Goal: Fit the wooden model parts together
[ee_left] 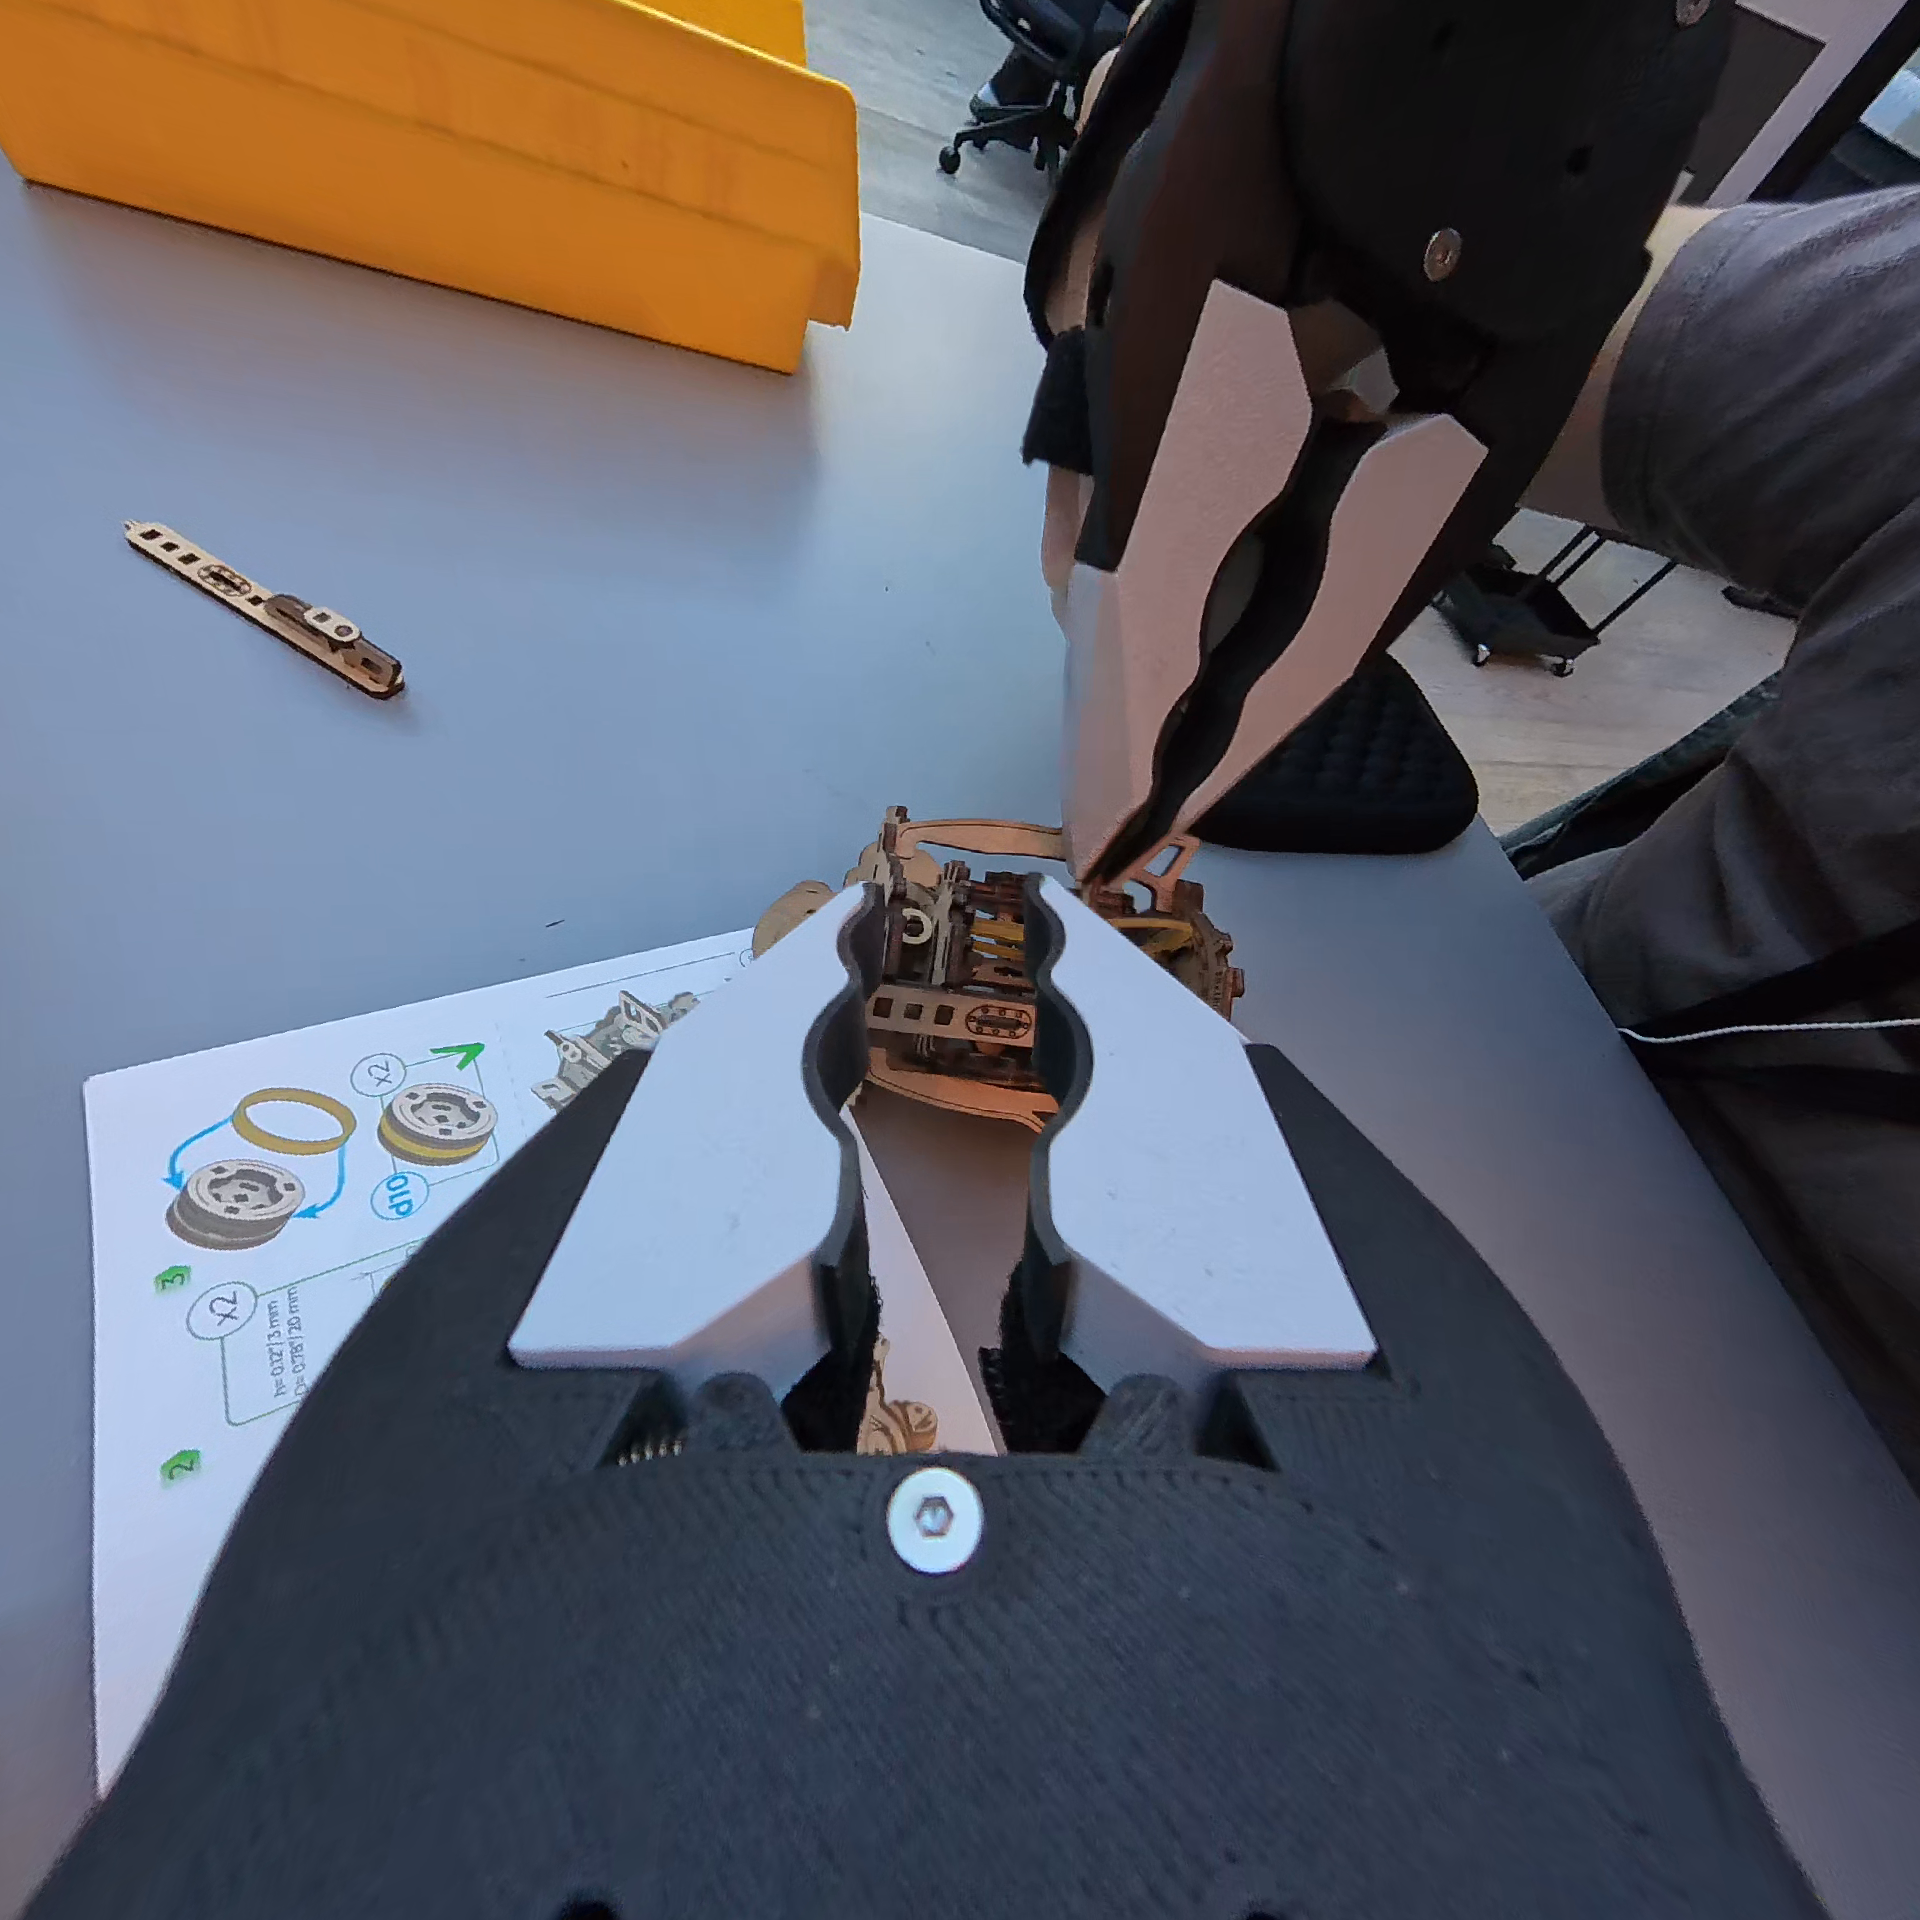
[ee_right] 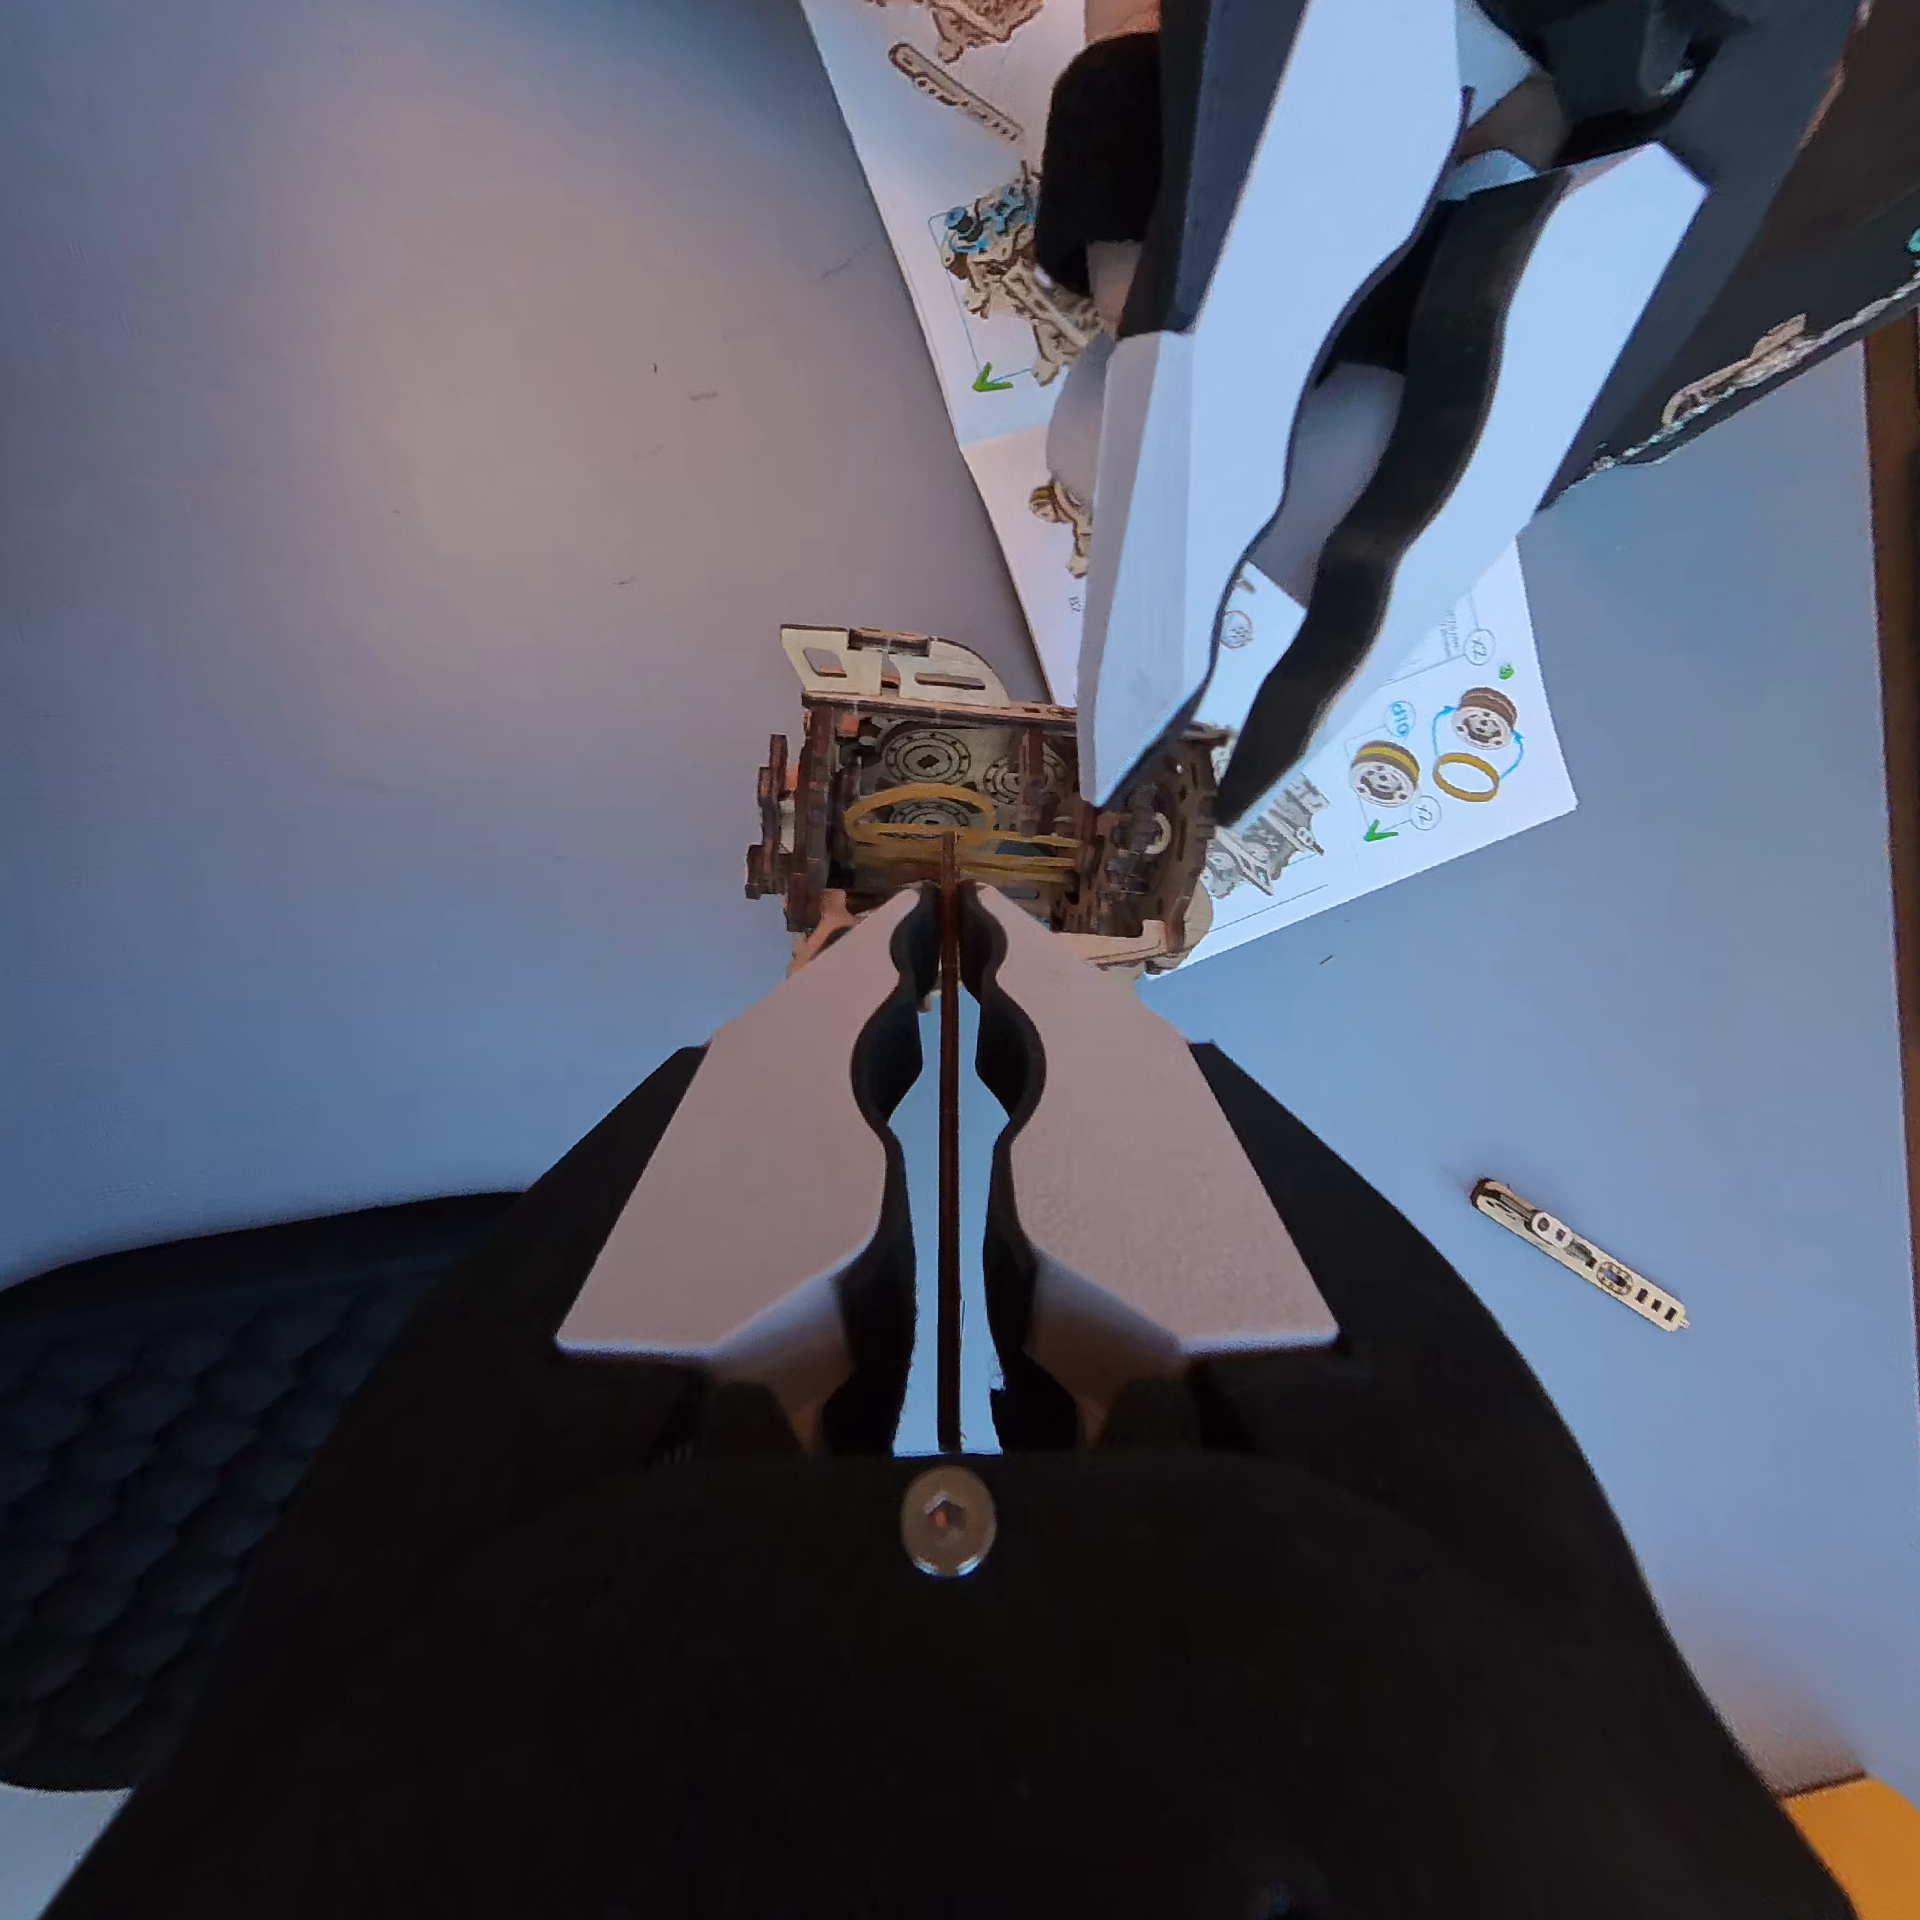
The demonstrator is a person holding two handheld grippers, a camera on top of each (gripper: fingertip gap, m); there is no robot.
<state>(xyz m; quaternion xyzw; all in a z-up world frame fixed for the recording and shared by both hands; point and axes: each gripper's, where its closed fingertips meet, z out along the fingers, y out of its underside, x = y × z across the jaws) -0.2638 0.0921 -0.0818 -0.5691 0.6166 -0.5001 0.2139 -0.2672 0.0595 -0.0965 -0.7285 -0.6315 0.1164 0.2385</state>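
Observation:
The wooden model [ee_left: 956, 997], a small frame with gears and yellow rubber bands [ee_right: 914, 821], stands on the grey table, partly on an instruction sheet [ee_left: 312, 1143]. My left gripper [ee_left: 951, 904] is open, with one end of the model standing between its pads. In the right wrist view the left gripper [ee_right: 1169, 805] straddles the model's [ee_right: 925, 769] right end. My right gripper [ee_right: 945, 904] is shut on a thin flat wooden piece [ee_right: 948, 1143], seen edge-on. It holds the piece against the model. In the left wrist view the right gripper [ee_left: 1117, 868] pinches this curved flat piece [ee_left: 977, 831] at the model's far side.
A loose wooden strip [ee_left: 265, 608] lies on the table away from the model; it also shows in the right wrist view [ee_right: 1579, 1252]. A yellow bin [ee_left: 468, 177] stands at the far edge. A black cushion [ee_left: 1351, 769] and a person's sleeve [ee_left: 1766, 395] are beside the table's edge.

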